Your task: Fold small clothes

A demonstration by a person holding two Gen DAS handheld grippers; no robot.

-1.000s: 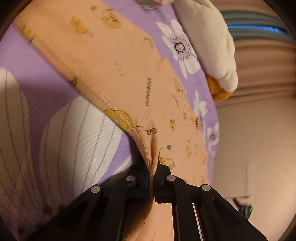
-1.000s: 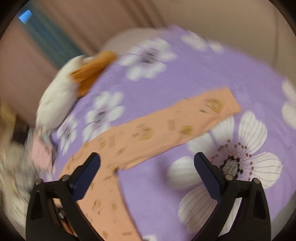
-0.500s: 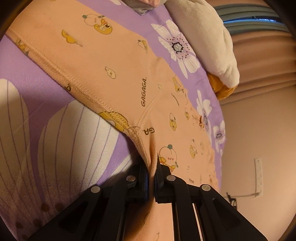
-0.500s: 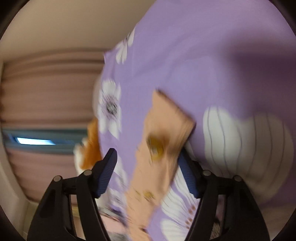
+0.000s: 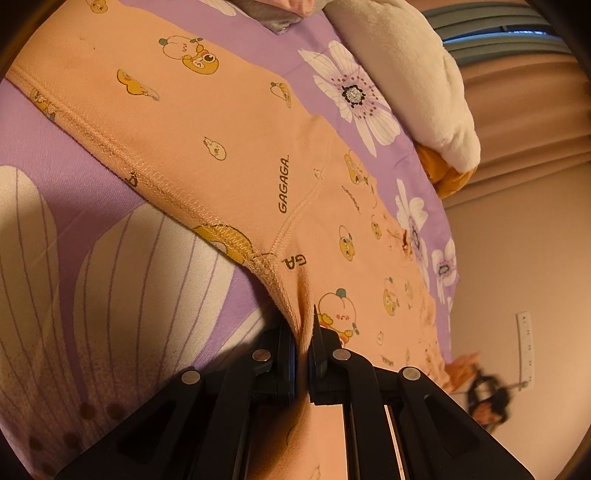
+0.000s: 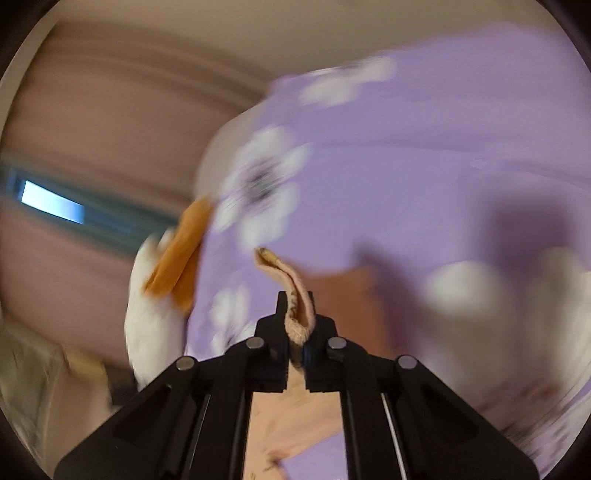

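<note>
Left gripper [image 5: 303, 345] clamped on a pinch of the peach printed pants [image 5: 236, 147], at the stitched edge close to where a seam runs in; same bite as a second ago, only the wrist tipped a little, more of the garment's upper panel now in sight. Right gripper [image 6: 296, 334] changed most: wide apart and hovering over the spread cloth a second ago, closing in on a leg end half a second ago, now shut on a folded hem [image 6: 291, 295], cloth curling up out of the jaws and more of it hanging below. Pants mostly flat on the purple flowered bedsheet [image 5: 85, 192], slightly lifted at the left pinch. Read as: both holds secured, so carrying one leg across the other probably comes next; no fold laid down yet. Plush toy, white with an orange part [image 5: 413, 74], at the sheet's far edge, apart from the garment; grey and pink fabric [image 5: 280, 14] at the top border, cut off, unidentifiable. Right wrist view badly motion-blurred: sheet flowers smeared, most of the garment out of frame there, cannot tell how many layers sit in the right jaws. Left view hides the cloth below the fingers [image 5: 284, 354]. Dark blurred object near the wall [image 5: 487, 395], not identifiable.
</note>
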